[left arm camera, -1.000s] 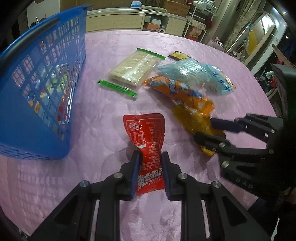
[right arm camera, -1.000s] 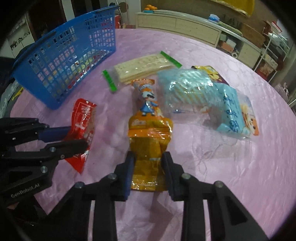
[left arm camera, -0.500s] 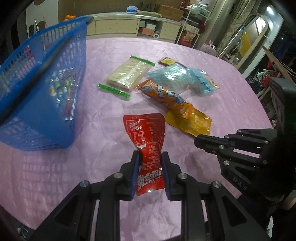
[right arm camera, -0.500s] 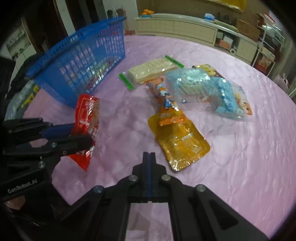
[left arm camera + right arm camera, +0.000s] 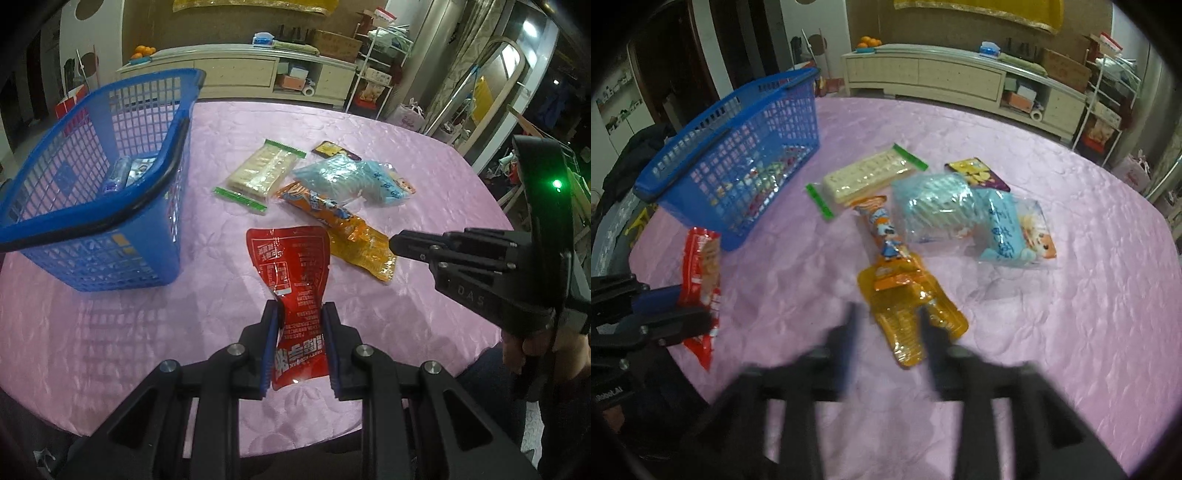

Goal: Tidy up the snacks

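My left gripper is shut on a red snack pouch and holds it above the pink table; the pouch also shows in the right wrist view. My right gripper is open, blurred by motion, hanging empty above the near end of an orange snack pack. The orange pack lies flat on the table. A blue basket with a few snacks inside stands at the left; it also shows in the right wrist view.
A cracker pack with green ends, a light blue bag and a small dark yellow packet lie at mid-table. A cabinet stands beyond the table's far edge.
My right gripper let go of the orange pack, drew back shut, and has now opened again. My left gripper has lifted the red pouch higher and back, so the basket's inside shows.
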`<action>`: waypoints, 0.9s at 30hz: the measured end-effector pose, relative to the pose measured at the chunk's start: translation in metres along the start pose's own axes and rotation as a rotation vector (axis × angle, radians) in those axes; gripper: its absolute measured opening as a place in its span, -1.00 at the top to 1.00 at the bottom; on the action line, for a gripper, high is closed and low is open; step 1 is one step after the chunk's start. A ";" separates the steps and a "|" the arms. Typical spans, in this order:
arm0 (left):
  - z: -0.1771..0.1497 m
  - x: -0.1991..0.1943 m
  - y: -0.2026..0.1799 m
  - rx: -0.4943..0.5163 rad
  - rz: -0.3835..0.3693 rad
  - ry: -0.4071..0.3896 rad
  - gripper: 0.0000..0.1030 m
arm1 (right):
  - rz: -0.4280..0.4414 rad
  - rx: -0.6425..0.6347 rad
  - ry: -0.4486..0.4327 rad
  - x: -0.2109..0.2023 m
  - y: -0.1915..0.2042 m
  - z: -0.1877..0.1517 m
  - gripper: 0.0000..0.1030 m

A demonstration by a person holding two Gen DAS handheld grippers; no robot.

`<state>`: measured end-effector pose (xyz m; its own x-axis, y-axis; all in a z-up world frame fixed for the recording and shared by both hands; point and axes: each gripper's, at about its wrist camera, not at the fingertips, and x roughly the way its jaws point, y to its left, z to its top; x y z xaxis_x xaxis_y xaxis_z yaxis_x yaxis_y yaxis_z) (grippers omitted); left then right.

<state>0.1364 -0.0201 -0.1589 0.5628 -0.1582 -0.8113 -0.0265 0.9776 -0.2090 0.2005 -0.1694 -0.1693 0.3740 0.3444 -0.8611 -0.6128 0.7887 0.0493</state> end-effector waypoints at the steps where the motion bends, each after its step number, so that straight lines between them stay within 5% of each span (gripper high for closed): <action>1: 0.000 0.002 0.001 -0.003 0.001 0.001 0.58 | 0.002 -0.004 -0.006 0.002 -0.002 0.001 -0.45; 18: 0.008 0.023 0.009 -0.037 0.005 0.028 0.58 | 0.005 -0.120 0.046 0.055 0.001 0.039 -0.50; 19: 0.009 0.024 0.010 -0.039 0.008 0.030 0.58 | -0.007 -0.130 0.056 0.059 0.003 0.040 -0.45; 22: 0.010 0.026 0.013 -0.043 0.013 0.034 0.58 | -0.002 -0.157 0.075 0.068 0.007 0.040 0.29; 27: 0.010 0.026 0.010 -0.042 0.020 0.039 0.58 | -0.005 -0.170 0.034 0.059 0.007 0.032 0.48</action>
<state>0.1592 -0.0127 -0.1766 0.5294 -0.1446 -0.8360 -0.0724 0.9741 -0.2143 0.2406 -0.1271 -0.2034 0.3548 0.3211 -0.8781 -0.7210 0.6919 -0.0383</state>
